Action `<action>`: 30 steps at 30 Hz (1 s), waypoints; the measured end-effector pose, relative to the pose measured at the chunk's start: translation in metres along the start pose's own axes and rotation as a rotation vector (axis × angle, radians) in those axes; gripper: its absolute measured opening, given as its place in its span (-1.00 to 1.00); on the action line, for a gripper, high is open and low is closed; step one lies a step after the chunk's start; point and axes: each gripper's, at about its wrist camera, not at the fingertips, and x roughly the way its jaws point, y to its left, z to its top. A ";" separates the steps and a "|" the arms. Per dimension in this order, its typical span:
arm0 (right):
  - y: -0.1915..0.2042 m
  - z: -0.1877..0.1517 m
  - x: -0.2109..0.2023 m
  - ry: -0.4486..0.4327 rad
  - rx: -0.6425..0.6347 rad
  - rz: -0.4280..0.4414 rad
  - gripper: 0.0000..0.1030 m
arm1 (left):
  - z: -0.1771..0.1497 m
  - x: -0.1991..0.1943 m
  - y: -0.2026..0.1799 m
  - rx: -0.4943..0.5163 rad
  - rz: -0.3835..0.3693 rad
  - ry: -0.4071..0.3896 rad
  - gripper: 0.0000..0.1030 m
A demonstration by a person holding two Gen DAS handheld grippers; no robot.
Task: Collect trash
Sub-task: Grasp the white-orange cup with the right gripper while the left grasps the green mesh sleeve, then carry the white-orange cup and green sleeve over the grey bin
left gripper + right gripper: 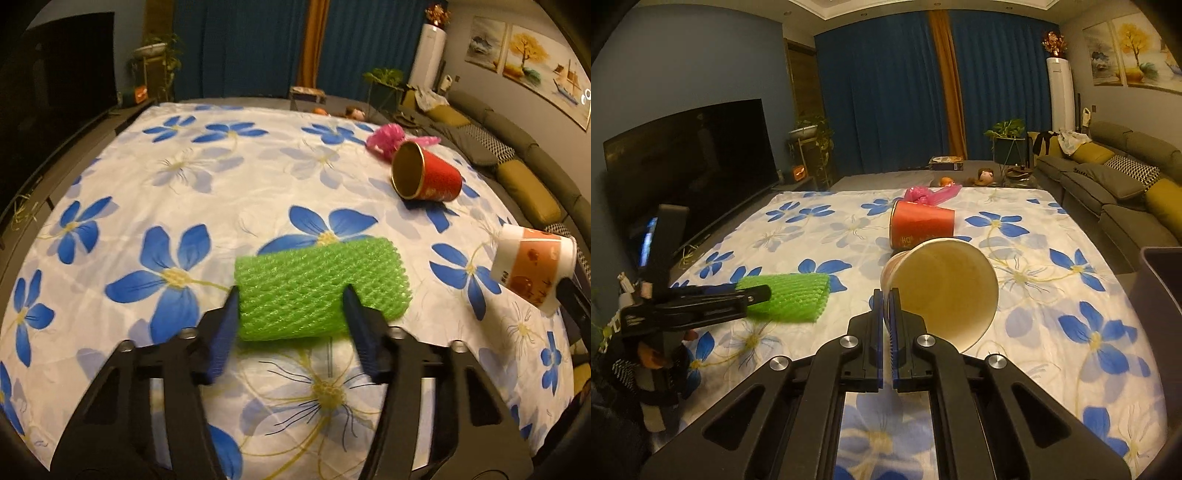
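1. Nearest to me, my left gripper [290, 295] straddles the green foam net sleeve [317, 288], one blue-padded finger at each side of it; whether the pads press on the mesh I cannot tell.
2. That sleeve lies on its side on the floral sheet [221, 192], white with blue flowers, spread over a wide flat surface.
3. Seen from my right wrist, the left gripper [757, 295] reaches in from the left edge, its tip over the green sleeve [792, 295].
4. My right gripper [886, 295] is clamped on the rim of the white paper cup [945, 291], the cup wall pinched between the two blue pads, its open mouth turned toward the camera.
5. From the left wrist that same cup [532, 266] shows at the right edge, tilted, with an orange printed band around it.
6. Farther back lies the red paper cup [426, 173] on its side, gold inside, its mouth facing left.
7. Just behind the red cup sits the crumpled pink plastic wrapper [384, 138], near the sheet's far edge.
8. Along the right runs a grey sofa [1115, 184] with yellow cushions.
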 end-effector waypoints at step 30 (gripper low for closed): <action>-0.012 -0.010 -0.106 -0.114 0.038 -0.060 -0.93 | -0.014 -0.139 -0.067 0.079 -0.102 -0.297 -0.91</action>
